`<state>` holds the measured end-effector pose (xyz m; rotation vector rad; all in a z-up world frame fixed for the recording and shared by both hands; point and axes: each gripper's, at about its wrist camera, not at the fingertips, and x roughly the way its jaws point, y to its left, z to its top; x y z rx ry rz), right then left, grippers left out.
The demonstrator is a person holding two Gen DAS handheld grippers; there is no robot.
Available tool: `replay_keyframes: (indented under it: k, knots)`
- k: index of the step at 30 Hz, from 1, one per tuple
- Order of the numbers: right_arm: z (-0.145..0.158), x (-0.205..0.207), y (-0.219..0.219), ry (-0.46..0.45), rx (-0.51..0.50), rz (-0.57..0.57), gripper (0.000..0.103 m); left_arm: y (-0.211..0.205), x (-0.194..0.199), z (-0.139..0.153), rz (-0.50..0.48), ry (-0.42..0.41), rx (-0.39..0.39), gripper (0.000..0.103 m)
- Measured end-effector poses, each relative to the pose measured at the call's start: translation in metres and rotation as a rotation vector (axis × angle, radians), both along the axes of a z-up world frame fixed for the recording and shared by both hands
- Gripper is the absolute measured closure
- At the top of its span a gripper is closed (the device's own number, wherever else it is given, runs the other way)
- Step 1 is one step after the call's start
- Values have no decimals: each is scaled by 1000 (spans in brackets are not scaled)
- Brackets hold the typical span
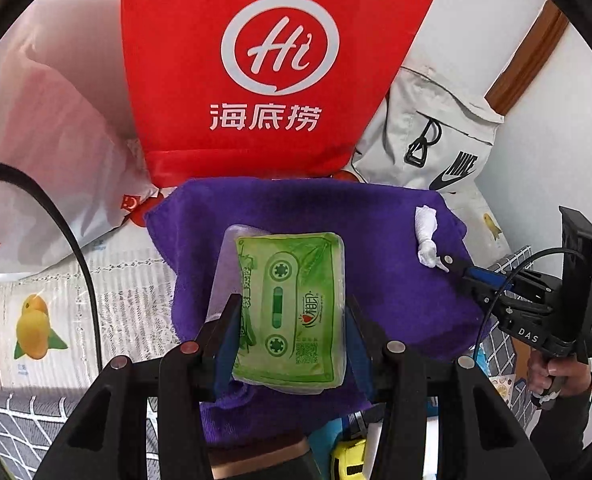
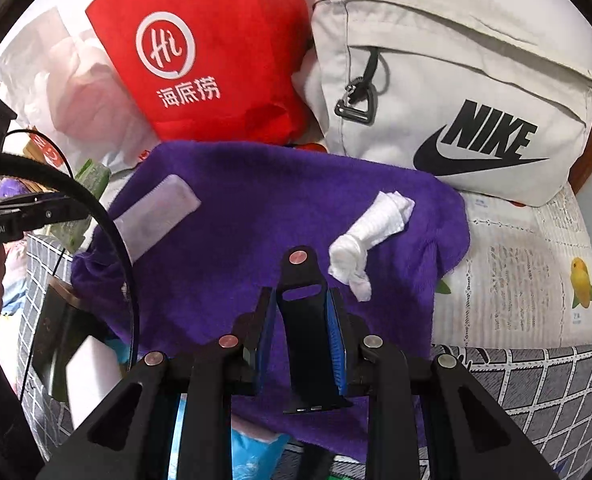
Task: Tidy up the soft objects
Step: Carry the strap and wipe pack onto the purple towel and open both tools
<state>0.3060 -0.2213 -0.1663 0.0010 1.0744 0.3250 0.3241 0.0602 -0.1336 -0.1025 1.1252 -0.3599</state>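
Observation:
A purple towel (image 1: 384, 240) (image 2: 255, 216) lies spread on the table. My left gripper (image 1: 291, 304) is shut on a green tissue pack (image 1: 291, 312), held just above the towel's near part. In the right wrist view the left gripper (image 2: 69, 216) comes in from the left edge with the green pack (image 2: 91, 178). A flat white pack (image 2: 155, 216) (image 1: 225, 264) rests on the towel beside it. My right gripper (image 2: 302, 296) (image 1: 472, 276) is shut on a black strap (image 2: 308, 332) with a silver stud. Its tip is close to a rolled white cloth (image 2: 370, 232) (image 1: 426, 236) on the towel's right part.
Behind the towel stand a red bag (image 1: 235, 80) (image 2: 215, 52), a grey Nike bag (image 2: 456, 92) (image 1: 428, 140) and a white plastic bag (image 1: 47, 152). A fruit-print tablecloth (image 2: 528, 264) lies underneath, with grid-pattern fabric (image 2: 536, 376) at the near edge. A hand (image 1: 552, 372) grips the right tool.

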Motion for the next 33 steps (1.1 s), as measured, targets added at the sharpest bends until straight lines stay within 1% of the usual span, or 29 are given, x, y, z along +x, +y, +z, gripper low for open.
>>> replay_keyframes:
  k: [7,9,14,15,18,19,21,22,23,24,25,27,28,29,33]
  knots:
    - [-14,9,-1,2,-46,-3,77,-15,16,-10,-10,40,1,57]
    - [-21,13,-3,8,-72,-18,77,-23,22,-13,-22,43,17,57]
    - [-37,19,-6,52,-68,-14,77,-34,41,-29,-1,83,80,57]
    - [-40,20,-6,58,-69,-15,77,-35,44,-32,1,96,77,57]
    - [-45,21,-6,76,-43,-9,76,-42,48,-39,-14,122,20,55]
    - [-46,21,-5,79,-42,-1,76,-45,50,-42,-13,133,17,55]
    - [-46,20,-4,76,-41,16,75,-52,54,-49,-14,153,46,55]
    - [-45,19,-4,77,-36,21,69,-54,55,-51,-18,160,57,52]
    - [-44,17,-5,78,-24,23,64,-55,56,-53,-15,169,64,51]
    - [-42,15,-6,81,-12,27,53,-55,56,-54,-9,175,63,51]
    - [-39,12,-8,77,2,30,45,-54,56,-54,-8,178,53,51]
    - [-32,5,-11,45,8,32,43,-52,53,-50,-1,177,45,44]
    - [-28,2,-12,34,5,33,43,-51,51,-47,2,171,55,39]
    - [-25,0,-14,30,6,30,43,-49,49,-44,4,166,68,37]
    - [-10,-14,-24,23,26,9,43,-44,33,-24,19,135,108,37]
